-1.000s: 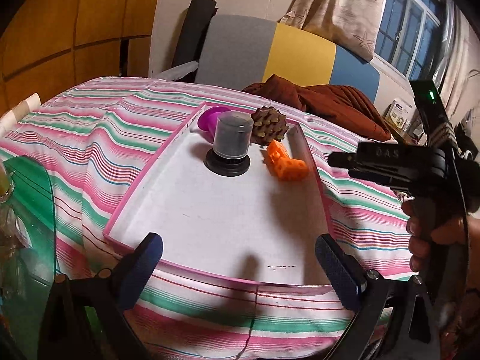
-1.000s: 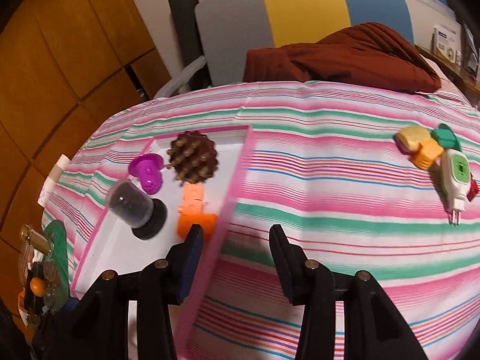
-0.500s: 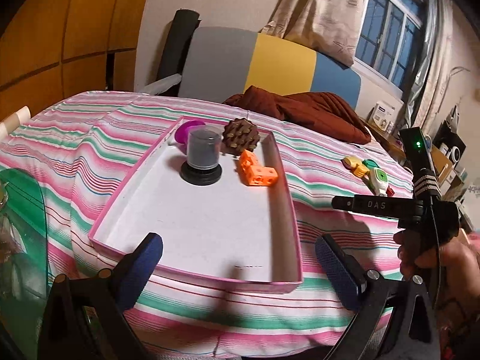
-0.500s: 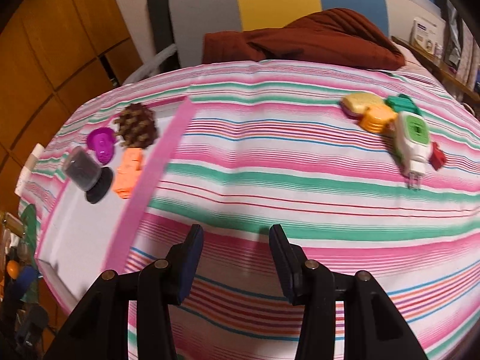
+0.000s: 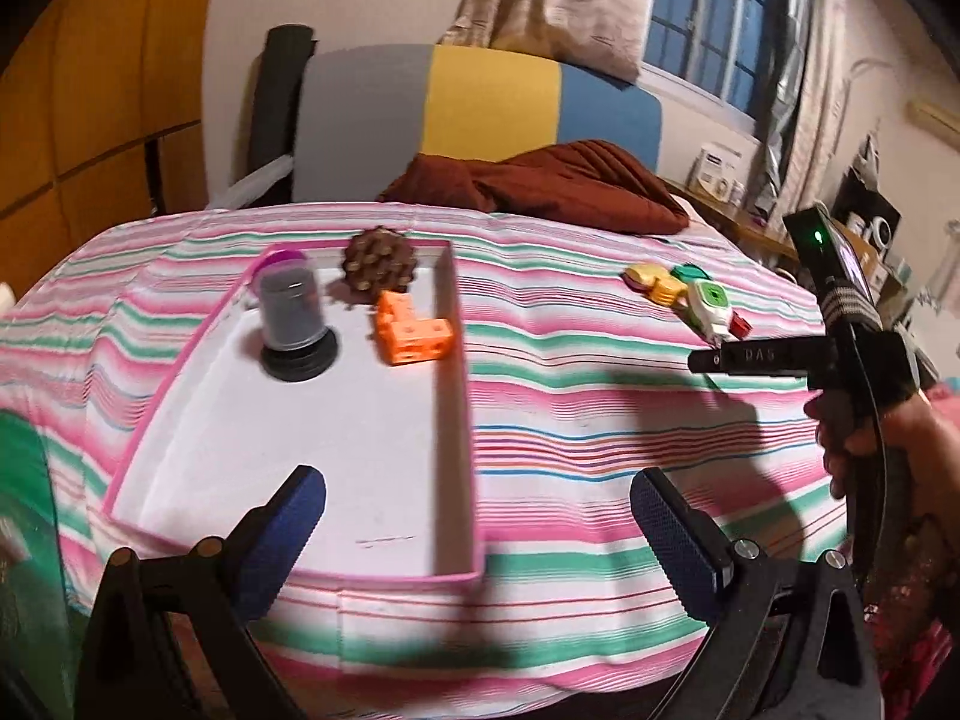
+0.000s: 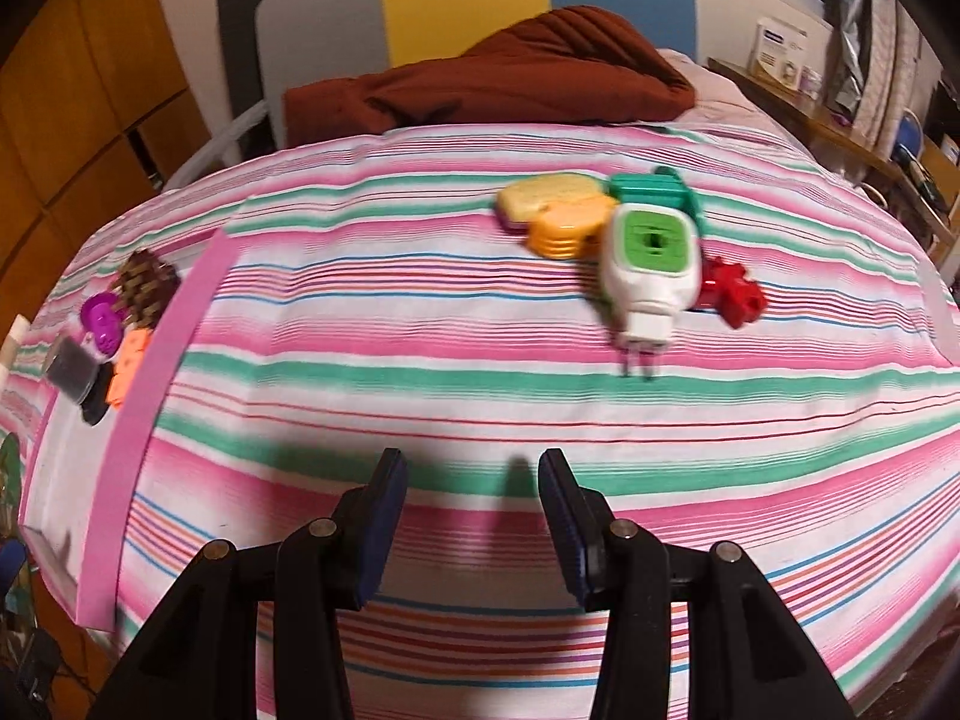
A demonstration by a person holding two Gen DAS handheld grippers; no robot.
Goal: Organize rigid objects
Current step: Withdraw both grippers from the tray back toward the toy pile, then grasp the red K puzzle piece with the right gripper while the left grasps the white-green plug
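Note:
A pink-rimmed white tray [image 5: 462,396] lies on the striped table and holds a dark cylinder on a black base [image 5: 294,324], a brown spiky ball [image 5: 375,264], an orange block piece [image 5: 411,333] and a purple piece [image 5: 282,255]. My left gripper [image 5: 477,516] is open and empty over the tray's near right corner. To the right lie a white and green plug [image 6: 651,264], a yellow piece [image 6: 540,198], an orange disc piece [image 6: 567,231], a teal piece [image 6: 651,186] and a red piece [image 6: 735,294]. My right gripper [image 6: 474,510] is open and empty, short of them.
A brown blanket [image 6: 498,78] lies at the table's far edge before a grey, yellow and blue chair back [image 5: 480,102]. The tray shows at the left in the right wrist view [image 6: 150,396]. A green object [image 5: 24,480] sits at the near left.
Both grippers have swung right. The tray has slid left in both views, and the cluster with the plug is now ahead of the right gripper. Both stay open and empty.

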